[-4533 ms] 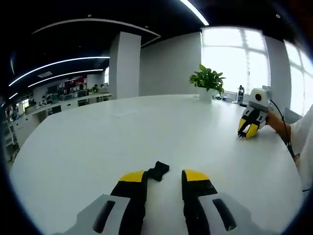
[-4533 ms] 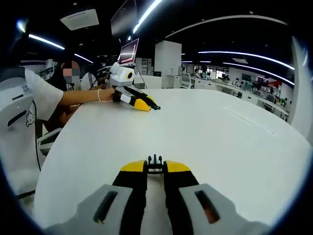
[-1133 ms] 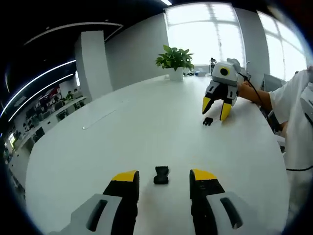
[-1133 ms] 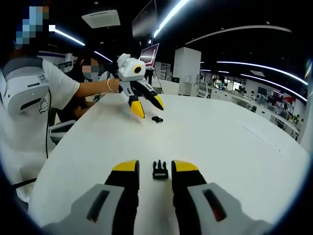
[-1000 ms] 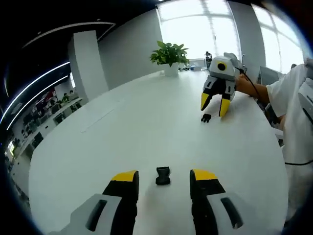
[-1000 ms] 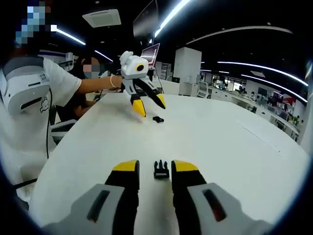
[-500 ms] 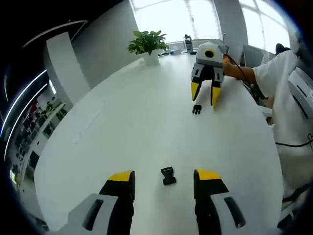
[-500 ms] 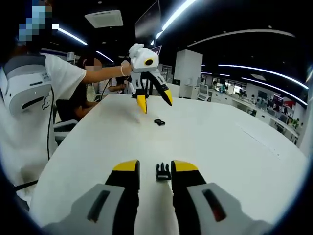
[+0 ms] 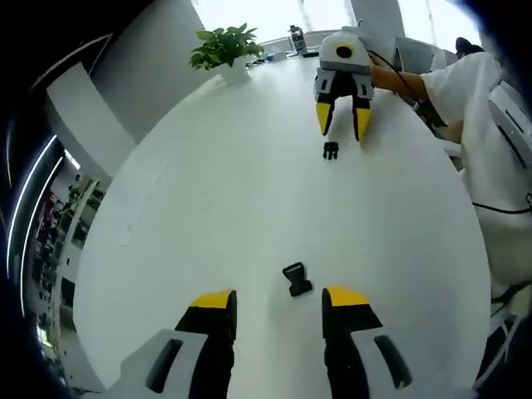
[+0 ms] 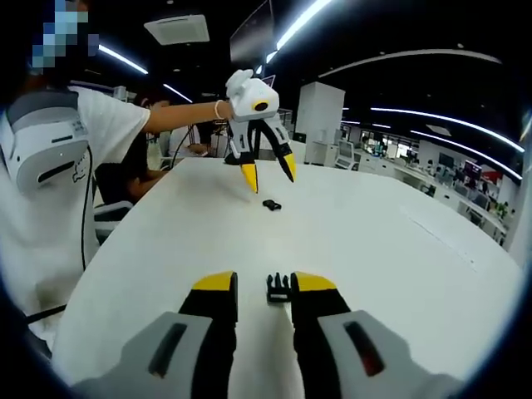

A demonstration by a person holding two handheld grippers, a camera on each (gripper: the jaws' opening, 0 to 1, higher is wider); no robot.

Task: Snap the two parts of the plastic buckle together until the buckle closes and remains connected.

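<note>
My left gripper (image 9: 279, 303) hangs above the white table (image 9: 208, 208) with its jaws spread wide and nothing between them. The socket (image 9: 296, 278), the black buckle half with the closed end, lies on the table just ahead of the jaw tips, nearer the right jaw, touching neither. Farther along the table from the socket I see my right gripper (image 9: 340, 119), jaws parted, tips pointing down at the table, with the pronged half (image 9: 331, 150) lying just in front of them. A potted plant (image 9: 223, 46) stands at the table's far edge, well beyond both halves.

From the right gripper view, my right gripper (image 10: 263, 285) is released too, jaws apart, and the pronged half (image 10: 278, 287) sits on the table right at the tips, close against the right jaw; I cannot tell whether it touches. Across the table, the left gripper (image 10: 267, 175) is raised, open, with the socket (image 10: 271, 204) resting on the table below and just past its tips. The two halves lie well apart, unjoined. A person's white sleeve (image 10: 79, 125) shows beside the table.
</note>
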